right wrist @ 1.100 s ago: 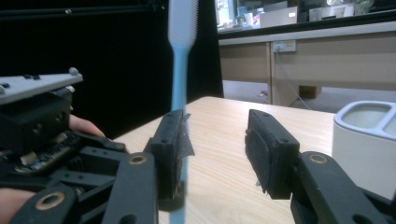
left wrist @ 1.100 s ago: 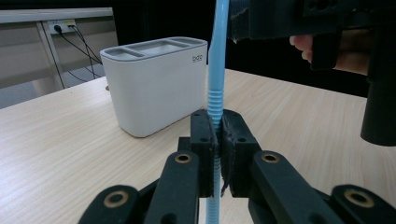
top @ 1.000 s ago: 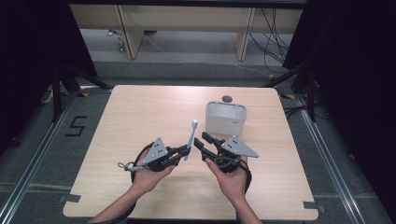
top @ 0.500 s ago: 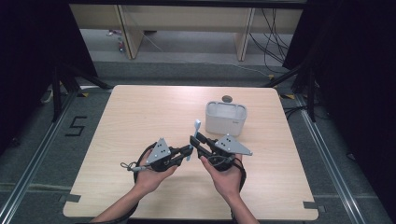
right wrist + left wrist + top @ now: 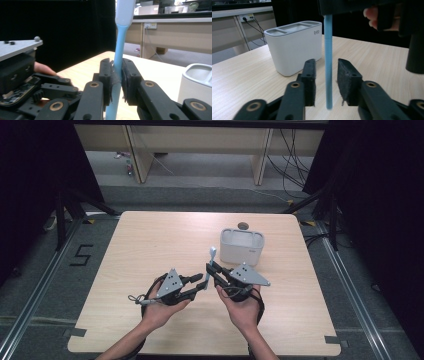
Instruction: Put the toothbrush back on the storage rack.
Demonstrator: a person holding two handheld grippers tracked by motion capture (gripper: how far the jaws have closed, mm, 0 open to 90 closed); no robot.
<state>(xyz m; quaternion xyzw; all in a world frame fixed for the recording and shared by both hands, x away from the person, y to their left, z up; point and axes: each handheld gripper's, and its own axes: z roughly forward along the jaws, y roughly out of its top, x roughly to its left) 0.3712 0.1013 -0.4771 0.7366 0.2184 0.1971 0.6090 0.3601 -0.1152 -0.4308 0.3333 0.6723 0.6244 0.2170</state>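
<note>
A toothbrush (image 5: 211,257) with a light blue handle and a white head stands upright between the two hands. My right gripper (image 5: 210,268) is shut on the handle (image 5: 120,42), both pads pressing it. My left gripper (image 5: 204,282) has just been opening. Its jaws now stand apart on either side of the handle's lower end (image 5: 328,62), and the pads do not touch it. A white toothbrush holder (image 5: 242,246) with slots in its top stands on the table behind the grippers, and shows in the left gripper view (image 5: 294,45) and at the right edge of the right gripper view (image 5: 197,82).
The light wooden table (image 5: 150,240) runs wide to the left and far side of the hands. A small dark round spot (image 5: 243,225) lies just behind the holder. Dark curtains and a metal frame border the table.
The right gripper moved in toward the left one and closed on the toothbrush handle. The left gripper's jaws, shut on the handle before, have come apart. The brush stands lower than a second ago.
</note>
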